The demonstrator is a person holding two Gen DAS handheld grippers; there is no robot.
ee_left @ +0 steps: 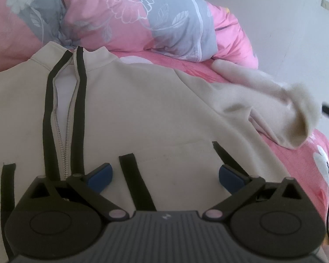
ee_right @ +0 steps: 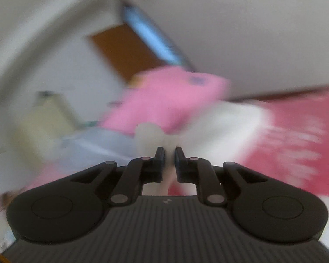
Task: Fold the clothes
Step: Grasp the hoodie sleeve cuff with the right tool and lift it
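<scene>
- A beige zip-front jacket with black trim strips lies spread front-up on the bed with the pink flowered sheet, its collar pointing toward the bunched pink-and-grey floral quilt at the far side
- The zip is partly undone at the neck, showing a pale lining
- The left tool hovers low over the jacket's lower front, its blue-padded fingers spread wide apart and gripping nothing; a short black pocket strip sits between them
- The jacket's sleeve on the right side is lifted off the bed, blurred, its cuff end raised toward the frame edge
- The right tool is clenched on a fold of pale beige fabric, apparently that sleeve, which bulges just past its nearly closed fingers
- The right wrist view is heavily smeared; a pink pillow shape, white walls and a brown door-like panel are all that can be made out beyond it
</scene>
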